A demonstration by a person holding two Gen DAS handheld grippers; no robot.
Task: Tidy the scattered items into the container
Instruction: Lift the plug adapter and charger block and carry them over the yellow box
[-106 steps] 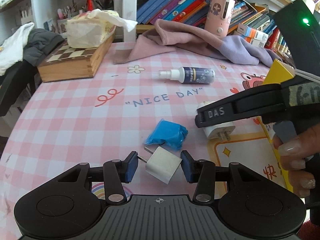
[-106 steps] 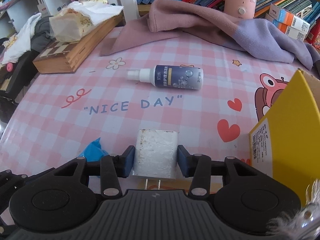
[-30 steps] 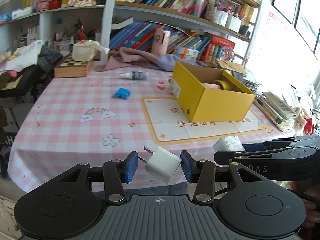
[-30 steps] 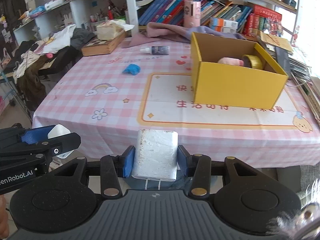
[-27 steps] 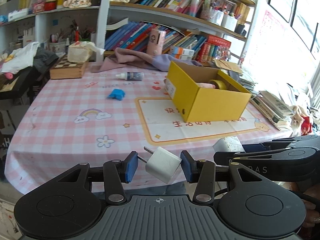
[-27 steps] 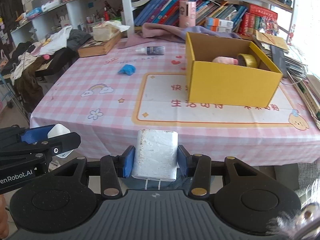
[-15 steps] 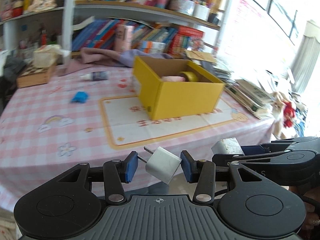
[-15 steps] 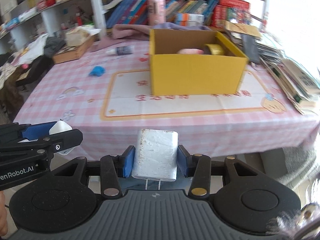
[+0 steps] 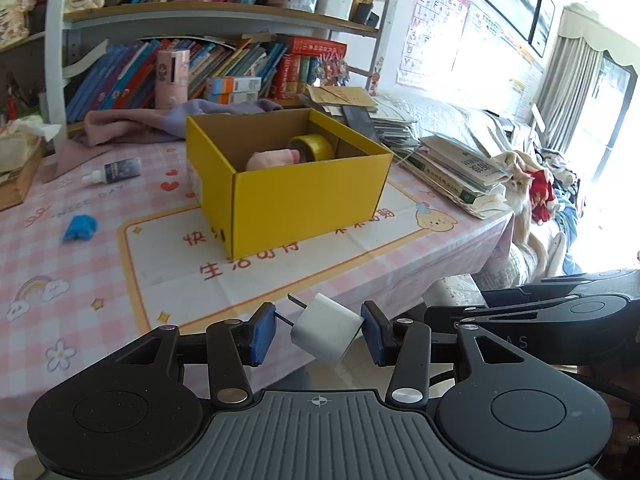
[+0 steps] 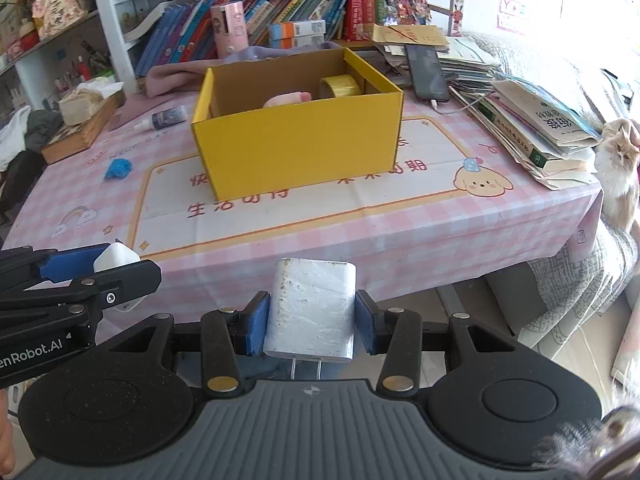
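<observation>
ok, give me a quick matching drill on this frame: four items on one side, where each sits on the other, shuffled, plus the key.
Items
1. yellow tape roll
2. spray bottle
3. blue crumpled piece
4. scuffed white charger

Places
A. between the pads of the right hand-held gripper
B. inside the yellow box, far right corner
C. lying on the tablecloth left of the box, near the wooden case
D. on the tablecloth, nearer the front edge than the bottle

Pairs: 1-B, 2-C, 3-D, 4-A

Both chargers lifted off table (image 9: 100, 280); yellow box (image 10: 296, 136) now ahead, beyond table edge.
</observation>
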